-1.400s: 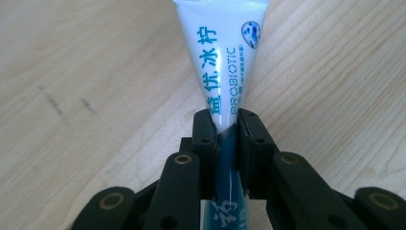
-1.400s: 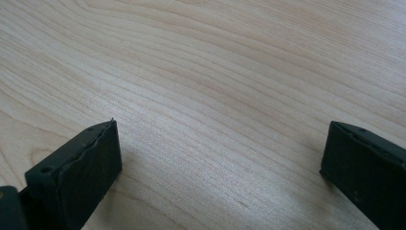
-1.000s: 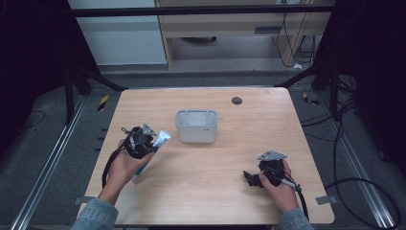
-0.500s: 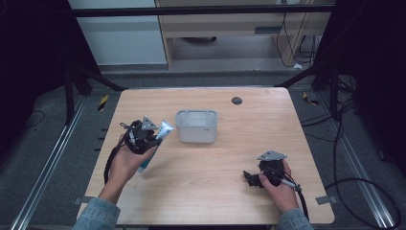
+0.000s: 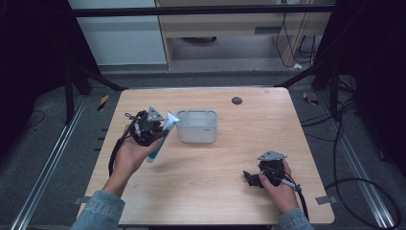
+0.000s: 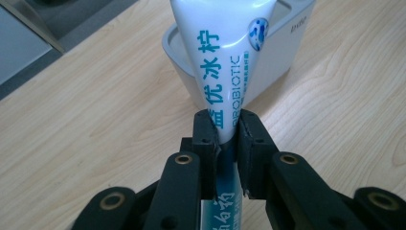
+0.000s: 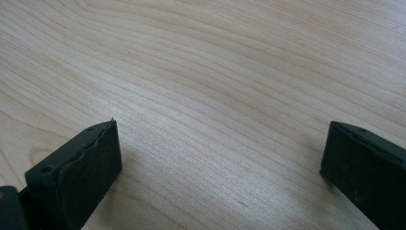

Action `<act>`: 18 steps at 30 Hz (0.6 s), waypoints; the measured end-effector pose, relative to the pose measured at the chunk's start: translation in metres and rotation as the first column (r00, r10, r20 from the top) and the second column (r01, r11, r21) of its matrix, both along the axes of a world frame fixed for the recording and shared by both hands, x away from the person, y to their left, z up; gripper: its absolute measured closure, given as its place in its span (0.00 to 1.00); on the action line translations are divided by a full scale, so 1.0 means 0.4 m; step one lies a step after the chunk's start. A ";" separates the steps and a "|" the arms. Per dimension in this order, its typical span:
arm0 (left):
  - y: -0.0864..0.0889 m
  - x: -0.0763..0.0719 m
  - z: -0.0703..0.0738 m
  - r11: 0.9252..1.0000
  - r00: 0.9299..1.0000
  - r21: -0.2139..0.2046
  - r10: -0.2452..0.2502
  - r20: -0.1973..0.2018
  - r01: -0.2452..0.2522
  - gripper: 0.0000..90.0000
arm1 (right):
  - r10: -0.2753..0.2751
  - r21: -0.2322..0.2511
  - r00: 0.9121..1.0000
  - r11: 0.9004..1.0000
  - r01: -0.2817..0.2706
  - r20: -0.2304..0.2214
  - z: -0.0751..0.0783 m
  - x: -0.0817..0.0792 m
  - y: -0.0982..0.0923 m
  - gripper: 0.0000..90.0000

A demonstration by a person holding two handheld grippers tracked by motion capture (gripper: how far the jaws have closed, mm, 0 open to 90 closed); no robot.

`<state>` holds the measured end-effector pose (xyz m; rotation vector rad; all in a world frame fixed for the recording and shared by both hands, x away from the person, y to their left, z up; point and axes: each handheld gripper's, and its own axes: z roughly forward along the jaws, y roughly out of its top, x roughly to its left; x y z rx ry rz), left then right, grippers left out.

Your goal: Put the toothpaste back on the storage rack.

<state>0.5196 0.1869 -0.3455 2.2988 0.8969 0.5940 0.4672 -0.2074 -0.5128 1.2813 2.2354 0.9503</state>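
A toothpaste tube point(image 5: 160, 139) is clamped in the left tongs point(image 5: 152, 129), lifted clear of the surface point(image 5: 230, 191), just left of the white rectangular container point(image 5: 197, 126). In the high view the tube's long axis is seen tilted: flat crimped end up and toward the container, cap end down and toward the person, below the hand. The tube is gripped partway along its length, not at either end.

In the left gripper view the left tongs point(image 6: 225, 139) are shown pinched narrow on the tube point(image 6: 225, 62), pads pressed on both sides; the wide crimped part fans away from the camera, over the near wall of the container point(image 6: 282, 52). Blue printed lettering incl. "PROBIOTIC" is read along the axis here, not legible from above.

The right tongs point(image 5: 253, 178) are held low at the surface's right front, well apart from the tube. In the right gripper view the right tongs point(image 7: 220, 158) are spread wide, nothing between them, bare wood grain point(image 7: 215, 72) beneath
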 end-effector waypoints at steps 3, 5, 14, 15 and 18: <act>-0.004 0.004 0.017 1.000 1.000 -0.005 -0.011 -0.001 0.011 0.88 | 0.000 0.000 1.000 1.000 0.000 0.000 0.000 0.000 0.000 0.00; -0.007 0.005 0.029 1.000 1.000 -0.007 -0.013 0.005 0.013 0.88 | 0.000 0.001 1.000 1.000 0.000 0.000 0.000 0.000 0.000 0.00; -0.025 0.007 0.079 1.000 0.999 -0.012 -0.027 0.037 0.027 0.88 | 0.000 0.000 1.000 1.000 0.000 -0.001 0.000 0.000 0.000 0.00; -0.027 0.009 0.084 0.999 0.999 -0.015 -0.037 0.039 0.038 0.88 | 0.000 0.000 1.000 1.000 0.000 0.000 0.000 0.000 0.000 0.00; -0.030 0.012 0.094 0.999 0.998 -0.028 -0.042 0.039 0.043 0.88 | 0.000 0.000 1.000 1.000 0.000 -0.001 0.000 0.000 0.000 0.00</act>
